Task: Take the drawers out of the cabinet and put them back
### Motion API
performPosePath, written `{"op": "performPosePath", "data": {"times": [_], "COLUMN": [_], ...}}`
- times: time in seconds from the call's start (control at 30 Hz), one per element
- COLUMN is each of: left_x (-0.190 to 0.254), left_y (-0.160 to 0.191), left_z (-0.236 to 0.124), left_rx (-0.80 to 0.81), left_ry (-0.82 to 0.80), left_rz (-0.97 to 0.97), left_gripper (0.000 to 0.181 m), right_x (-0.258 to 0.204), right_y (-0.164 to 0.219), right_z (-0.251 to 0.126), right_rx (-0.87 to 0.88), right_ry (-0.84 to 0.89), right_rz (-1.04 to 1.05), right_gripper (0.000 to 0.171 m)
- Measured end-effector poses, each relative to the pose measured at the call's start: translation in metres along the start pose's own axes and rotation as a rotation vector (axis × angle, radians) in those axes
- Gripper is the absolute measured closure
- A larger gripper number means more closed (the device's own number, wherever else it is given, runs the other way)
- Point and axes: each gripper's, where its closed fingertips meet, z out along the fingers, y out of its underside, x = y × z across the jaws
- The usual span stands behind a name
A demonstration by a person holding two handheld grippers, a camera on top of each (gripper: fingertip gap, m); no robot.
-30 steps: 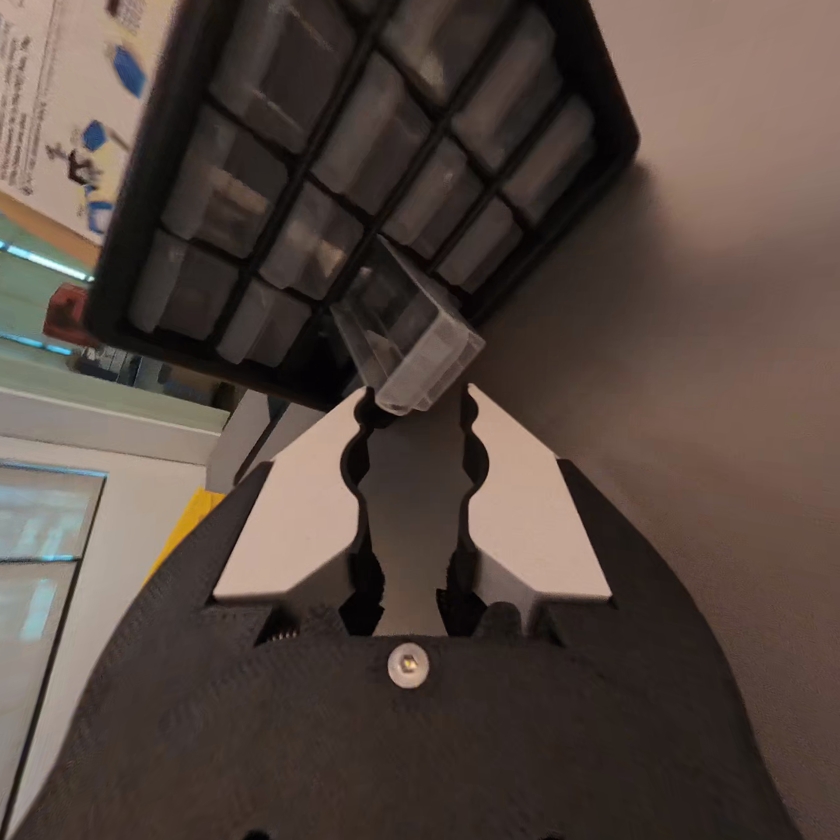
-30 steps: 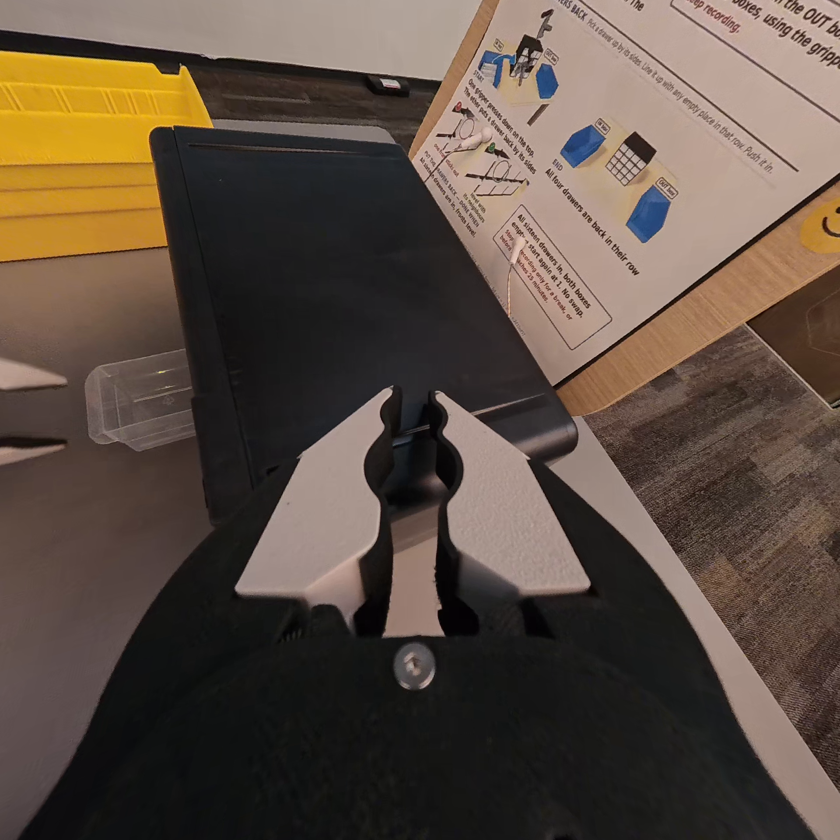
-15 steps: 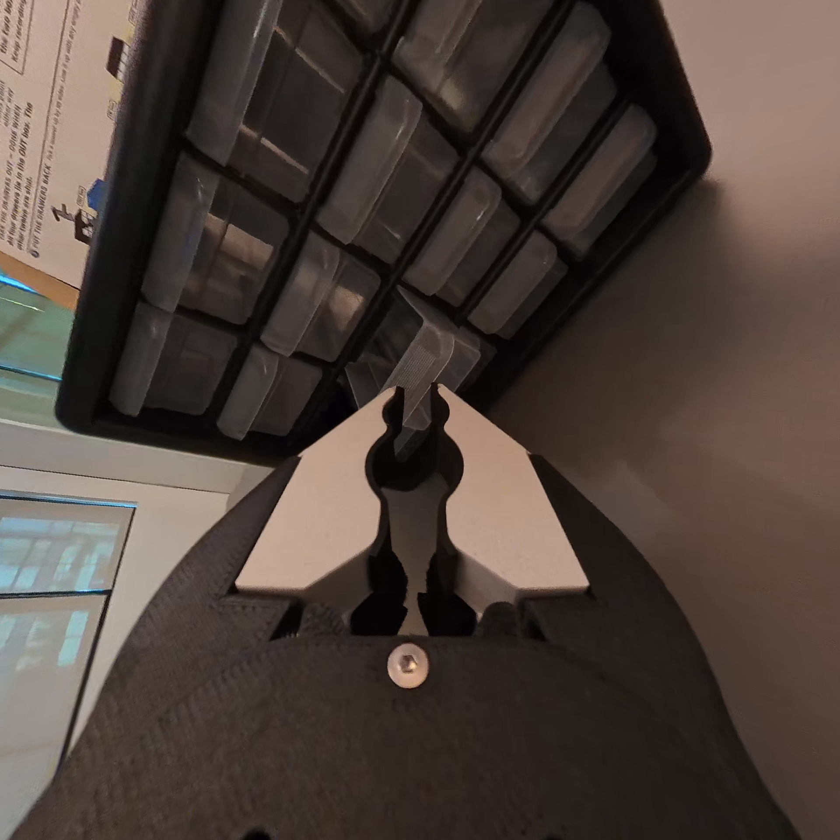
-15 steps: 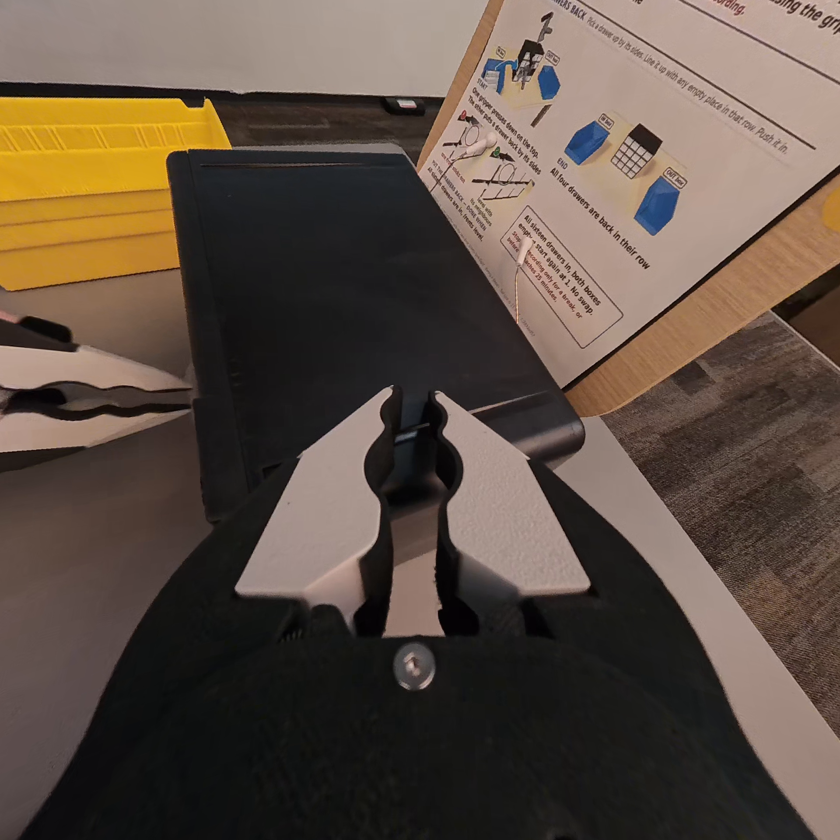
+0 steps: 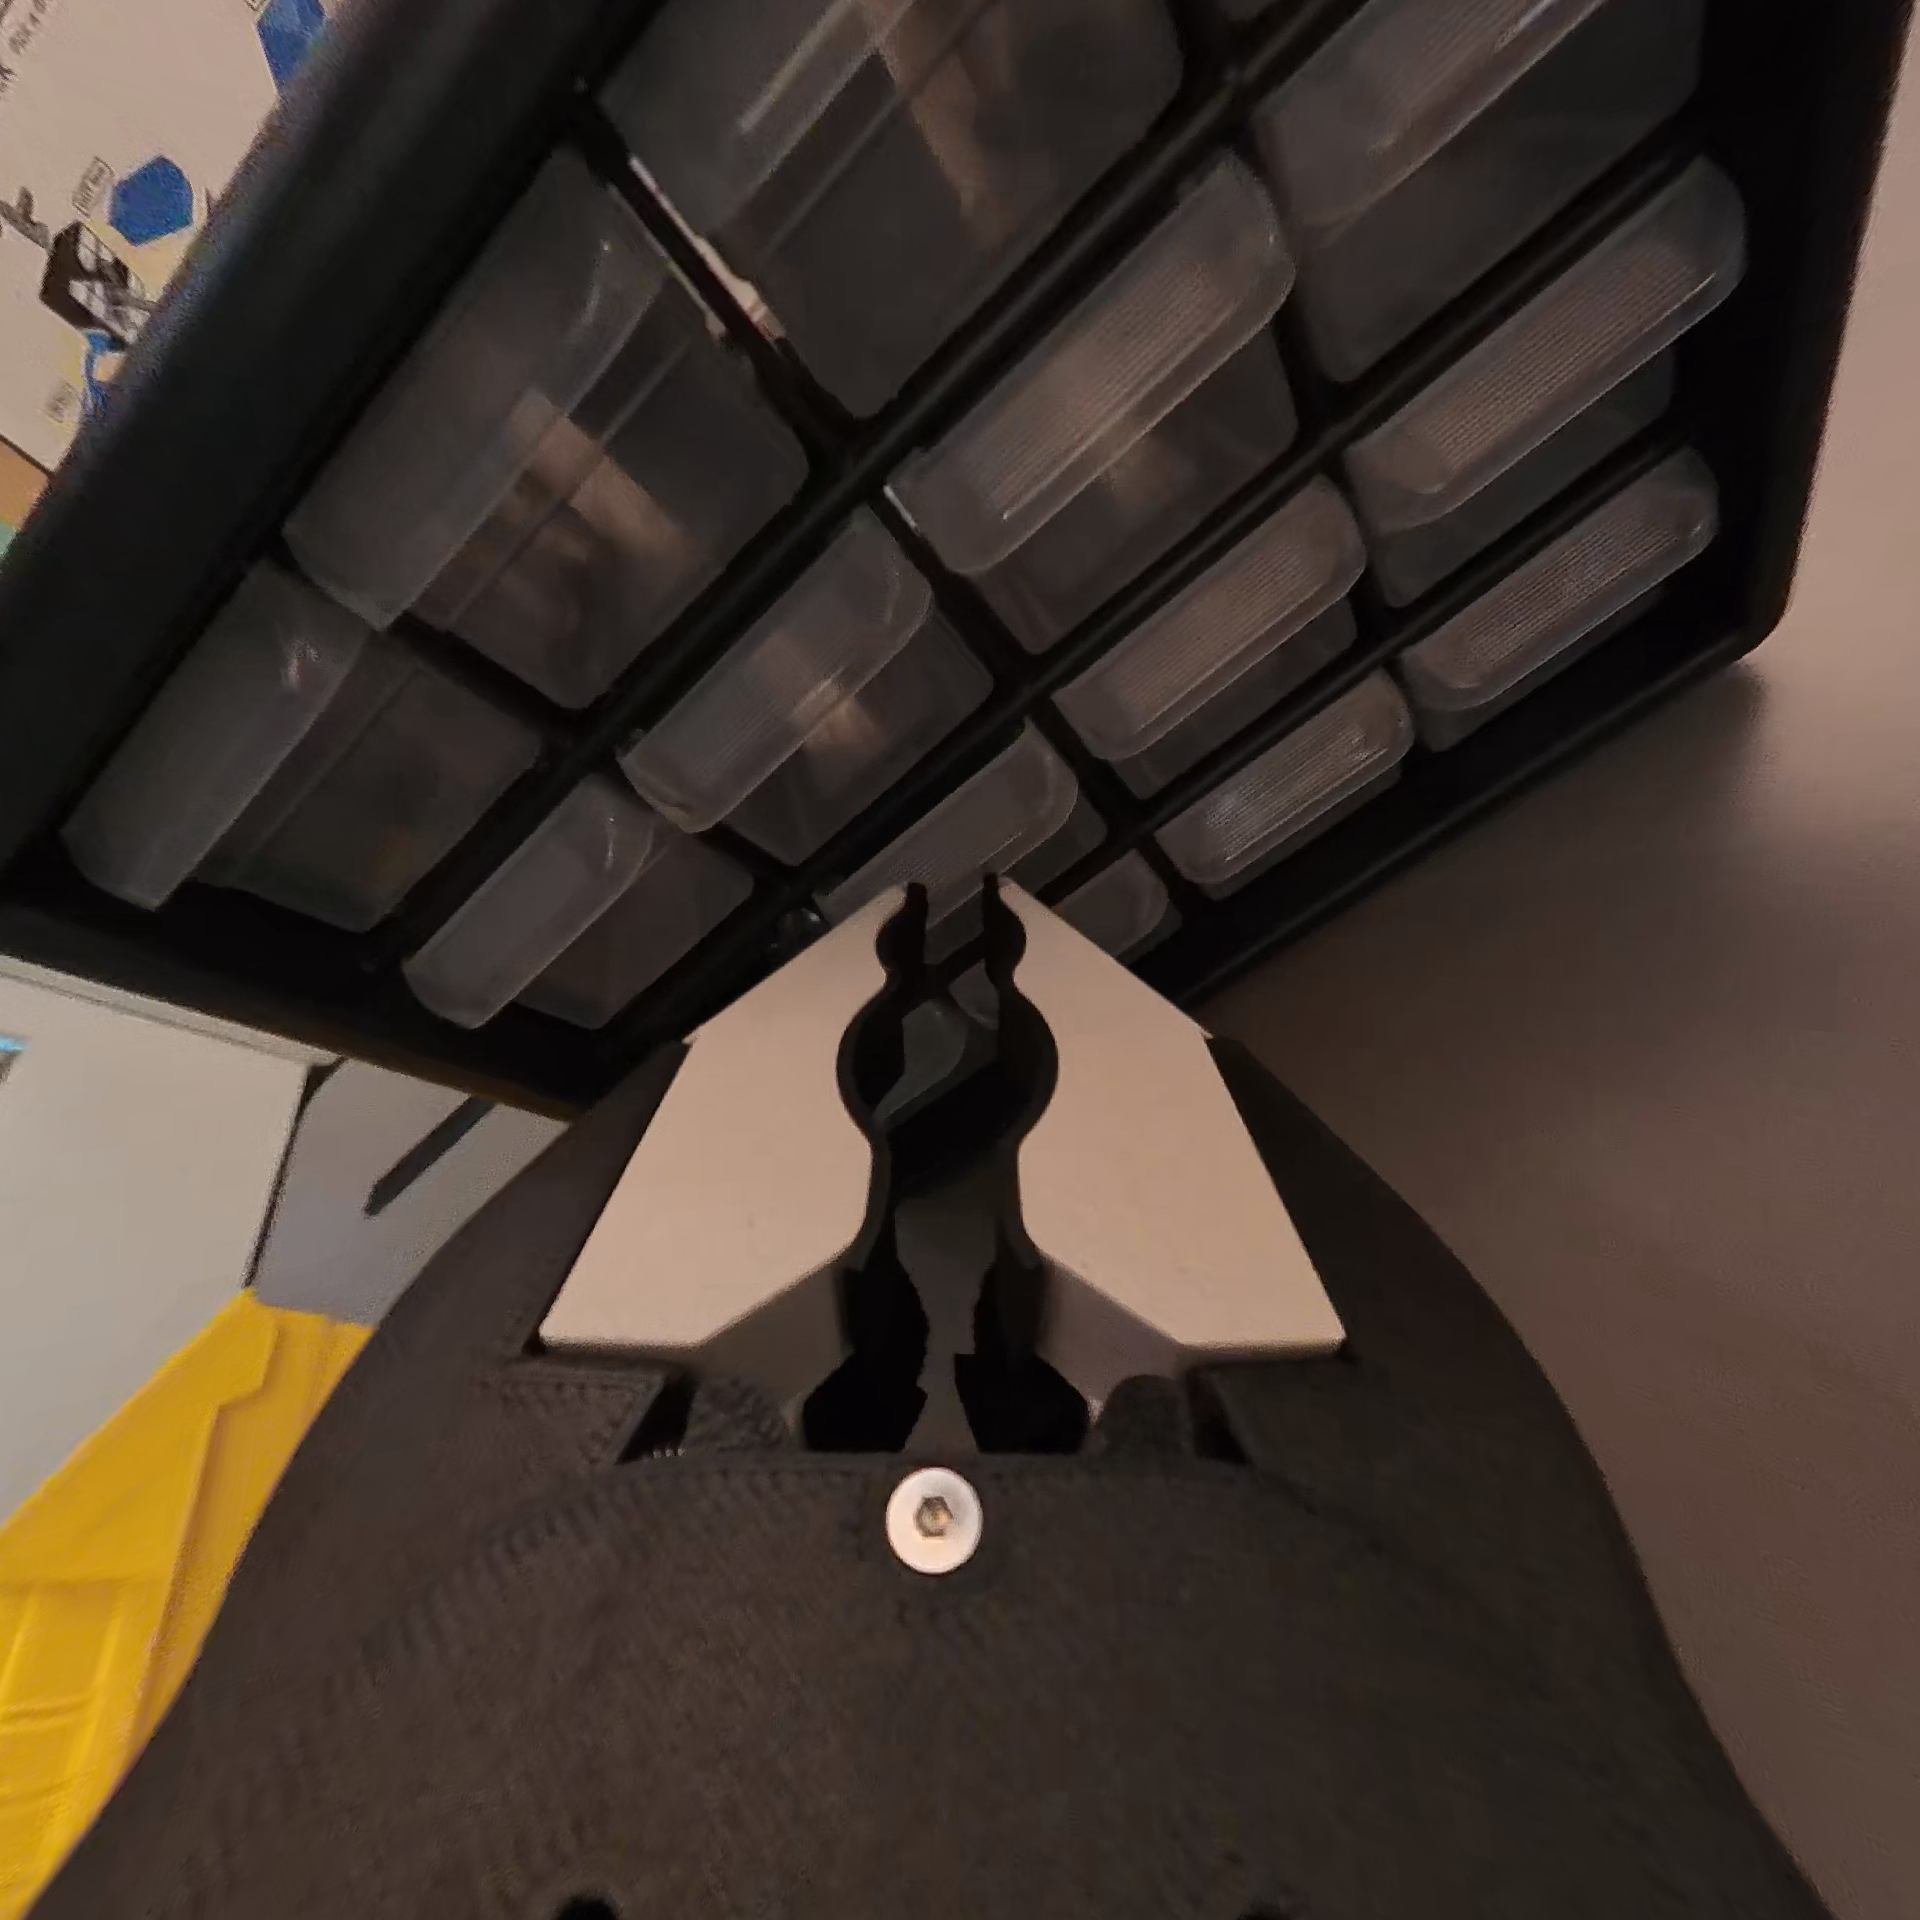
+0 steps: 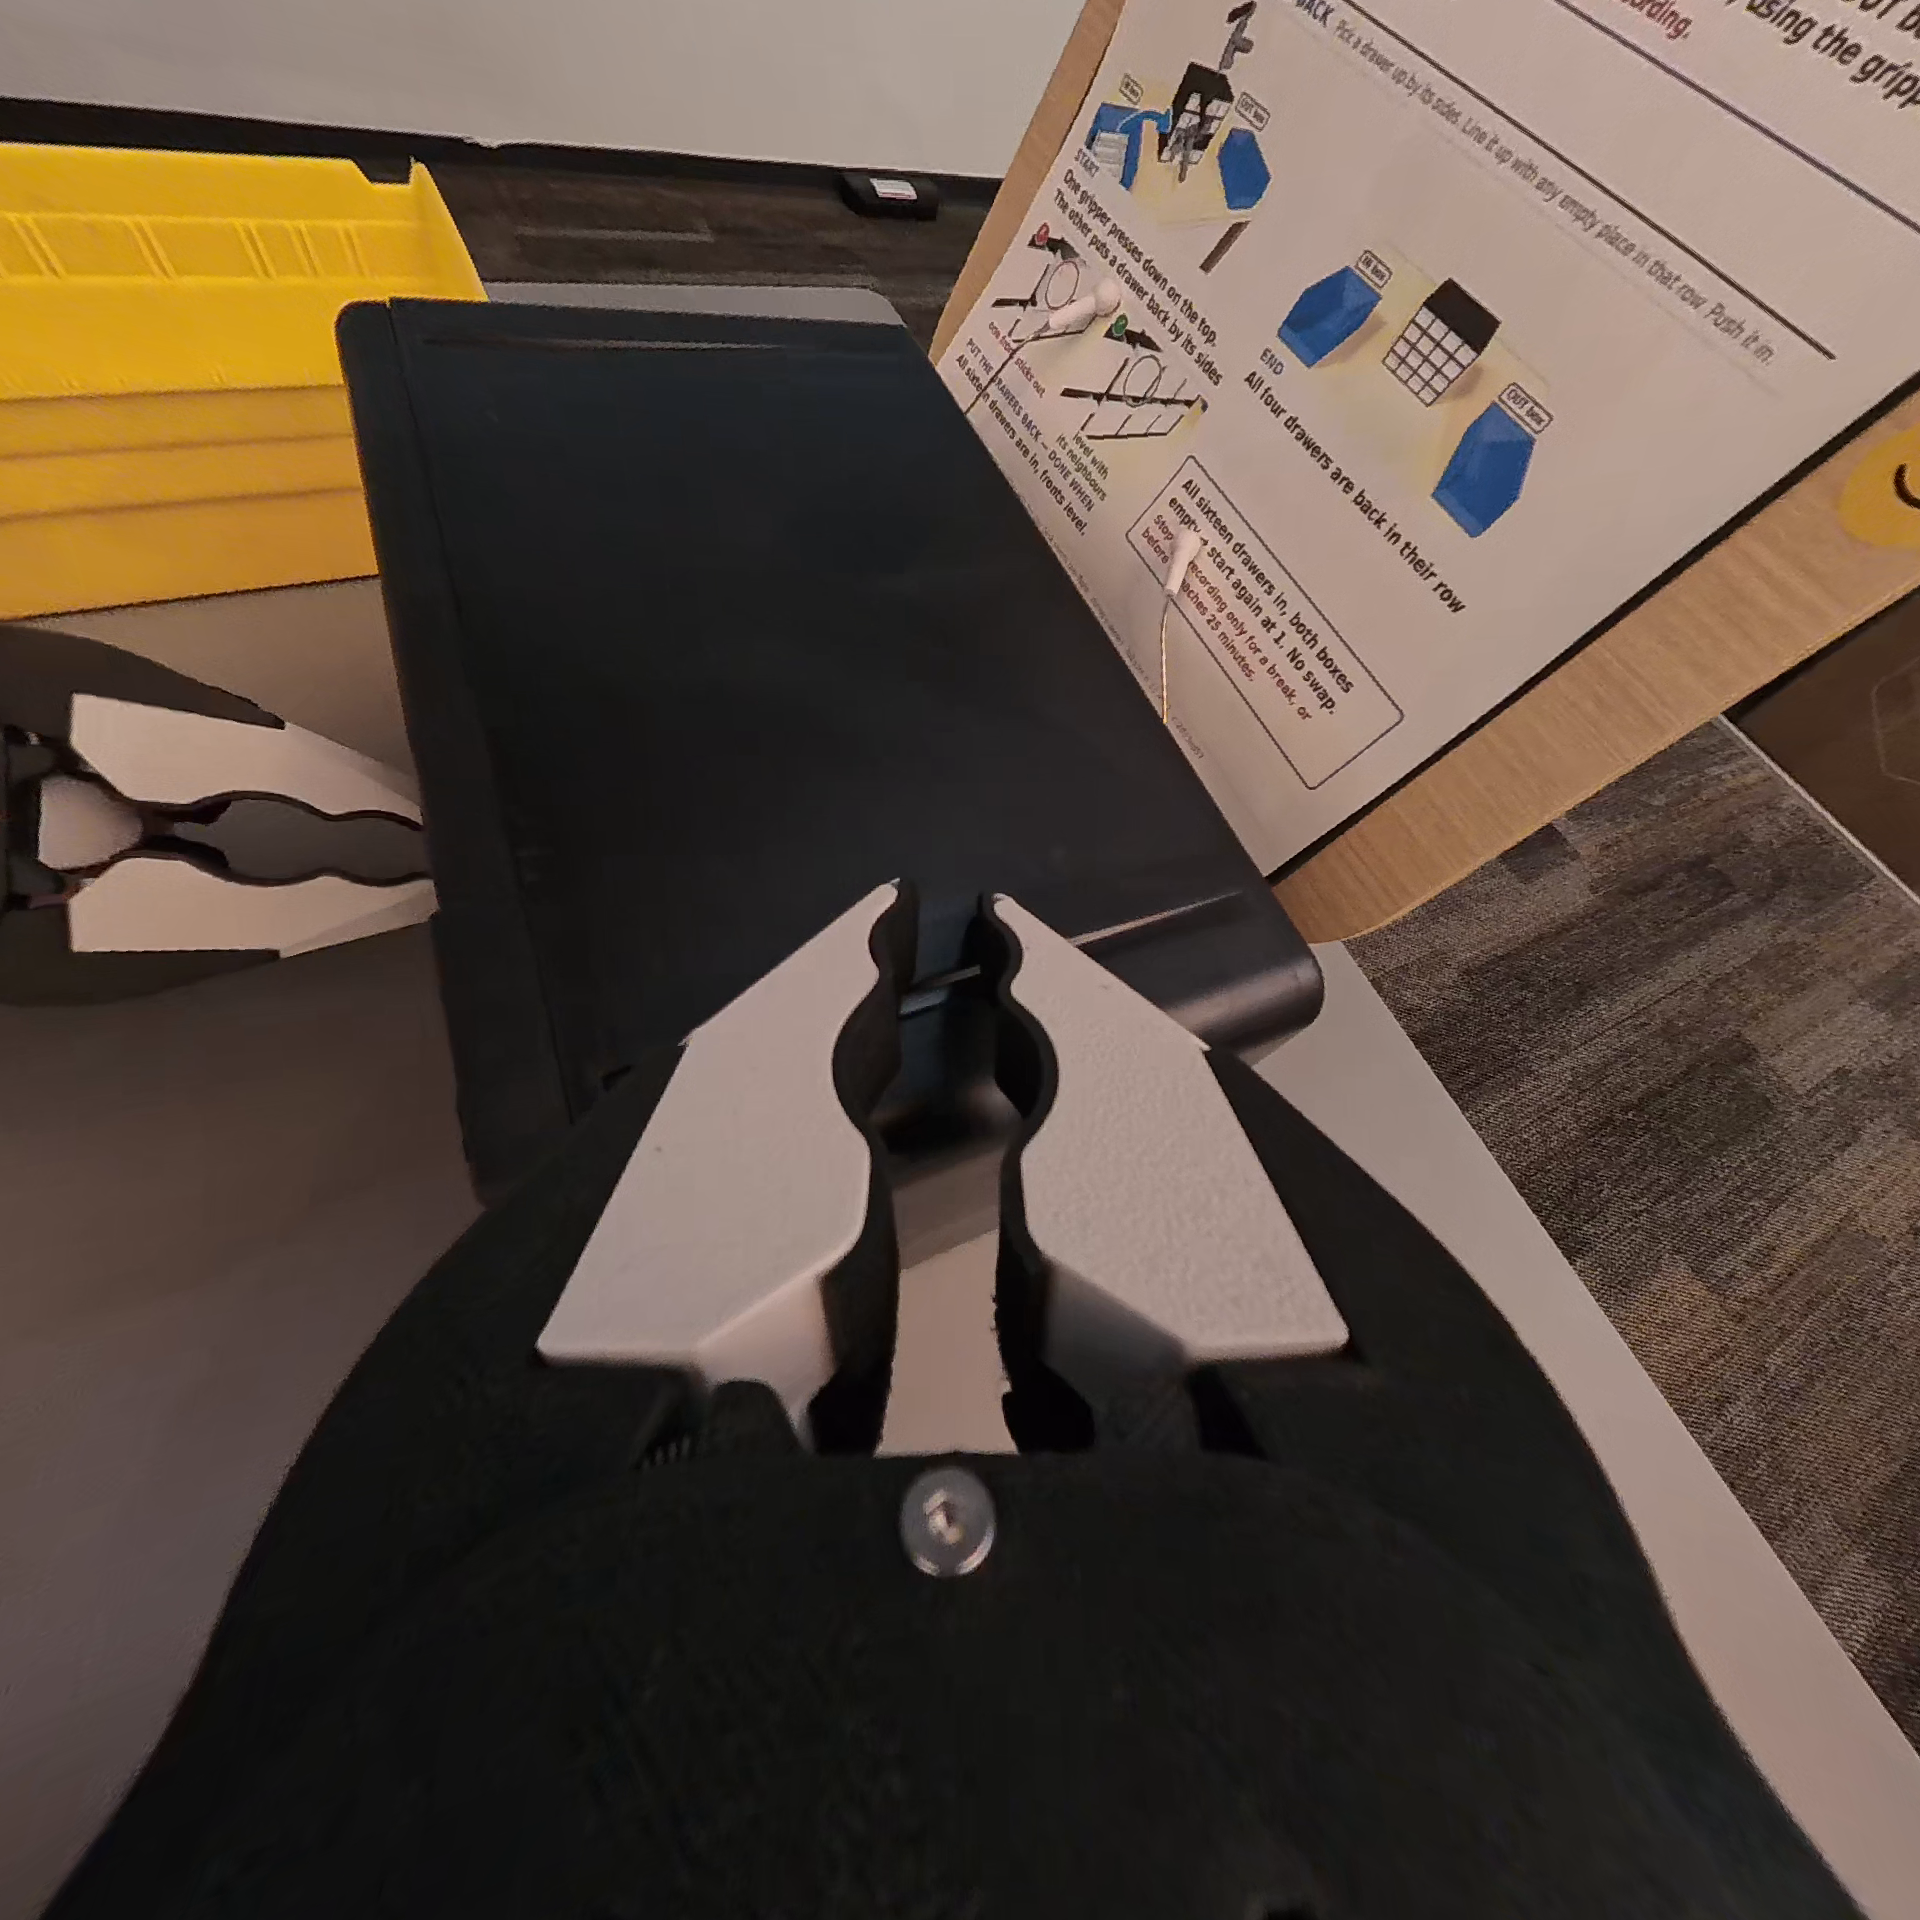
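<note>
The black cabinet [image 5: 1787,312] fills the top of the left wrist view, its slots filled with clear drawers. My left gripper [image 5: 951,899] is shut on the front lip of one clear drawer [image 5: 966,810] in the row nearest the table. That drawer sits pushed into its slot, about level with its neighbours. In the right wrist view my right gripper [image 6: 945,904] is shut and empty, and rests on the near end of the cabinet's top [image 6: 779,623]. The left gripper [image 6: 416,852] shows at the left there, its tips against the cabinet's front.
A yellow bin [image 6: 187,364] stands behind the cabinet on the left and also shows in the left wrist view [image 5: 125,1558]. A printed sheet on a wooden board [image 6: 1455,312] leans to the cabinet's right. The grey table [image 6: 208,1195] ends at the right over carpet [image 6: 1714,1039]. My hands' fingertips stand some 20 centimeters from each other. The black cabinet [image 5: 1787,312] is about 15 centimeters from both grippers' fingertips.
My left gripper closed on the lip of the drawer that stuck out and moved in towards the cabinet; the drawer has slid into its slot. My right gripper has stayed on the cabinet's top.
</note>
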Motion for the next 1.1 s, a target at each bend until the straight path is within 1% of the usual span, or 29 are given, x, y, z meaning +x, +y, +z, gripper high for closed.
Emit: {"op": "performPosePath", "data": {"times": [0.07, 0.13, 0.23, 0.3, 0.37, 0.4, 0.47, 0.5, 0.57, 0.6, 0.63, 0.67, 0.7, 0.77, 0.83, 0.9, 0.97, 1.1], "left_x": [0.003, 0.004, -0.010, -0.054, -0.122, -0.155, -0.208, -0.227, -0.252, -0.262, -0.271, -0.277, -0.280, -0.272, -0.263, -0.253, -0.243, -0.239], "left_y": [-0.001, -0.007, -0.013, -0.007, 0.008, 0.017, 0.040, 0.053, 0.089, 0.112, 0.136, 0.158, 0.178, 0.208, 0.233, 0.251, 0.264, 0.297], "left_z": [-0.002, -0.017, -0.067, -0.112, -0.159, -0.179, -0.203, -0.205, -0.191, -0.178, -0.163, -0.148, -0.133, -0.102, -0.073, -0.050, -0.033, -0.019], "left_rx": [0.011, 0.054, 0.131, 0.157, 0.167, 0.166, 0.151, 0.137, 0.032, -0.050, -0.133, -0.213, -0.277, -0.356, -0.426, -0.481, -0.520, -0.622], "left_ry": [0.050, 0.075, 0.071, -0.034, -0.157, -0.173, -0.110, -0.056, 0.041, 0.060, 0.065, 0.063, 0.075, 0.157, 0.229, 0.287, 0.348, 0.412], "left_rz": [-0.052, -0.065, -0.114, -0.135, -0.185, -0.229, -0.273, -0.272, -0.239, -0.201, -0.145, -0.087, -0.053, -0.034, -0.015, 0.008, 0.017, 0.036], "left_gripper": [0.168, 0.163, 0.156, 0.156, 0.157, 0.157, 0.156, 0.153, 0.148, 0.130, 0.106, 0.102, 0.102, 0.109, 0.107, 0.109, 0.111, 0.126], "right_x": [0.000, 0.000, 0.000, 0.000, 0.000, 0.000, 0.001, 0.001, 0.002, 0.002, 0.003, 0.003, 0.003, 0.004, 0.004, 0.005, 0.006, 0.008], "right_y": [0.000, 0.000, 0.000, 0.000, 0.000, 0.000, 0.000, 0.000, 0.000, 0.001, 0.001, 0.001, 0.001, 0.001, 0.001, 0.001, 0.001, 0.001], "right_z": [0.000, 0.000, 0.000, 0.000, 0.000, 0.000, 0.000, 0.000, 0.000, 0.001, 0.001, 0.001, 0.001, 0.001, 0.001, 0.001, 0.001, 0.003], "right_rx": [-0.004, -0.006, -0.006, -0.005, -0.005, -0.006, -0.007, -0.009, -0.013, -0.016, -0.018, -0.018, -0.019, -0.017, -0.013, -0.010, -0.010, -0.018], "right_ry": [0.001, 0.007, 0.006, 0.001, 0.000, 0.001, 0.001, 0.002, 0.009, 0.013, 0.017, 0.019, 0.021, 0.026, 0.026, 0.025, 0.026, 0.040], "right_rz": [0.008, 0.005, 0.008, 0.019, 0.024, 0.024, 0.030, 0.034, 0.040, 0.044, 0.047, 0.051, 0.054, 0.058, 0.069, 0.081, 0.082, 0.075], "right_gripper": [0.162, 0.162, 0.162, 0.161, 0.161, 0.161, 0.161, 0.161, 0.161, 0.162, 0.162, 0.162, 0.162, 0.162, 0.163, 0.164, 0.165, 0.166]}}
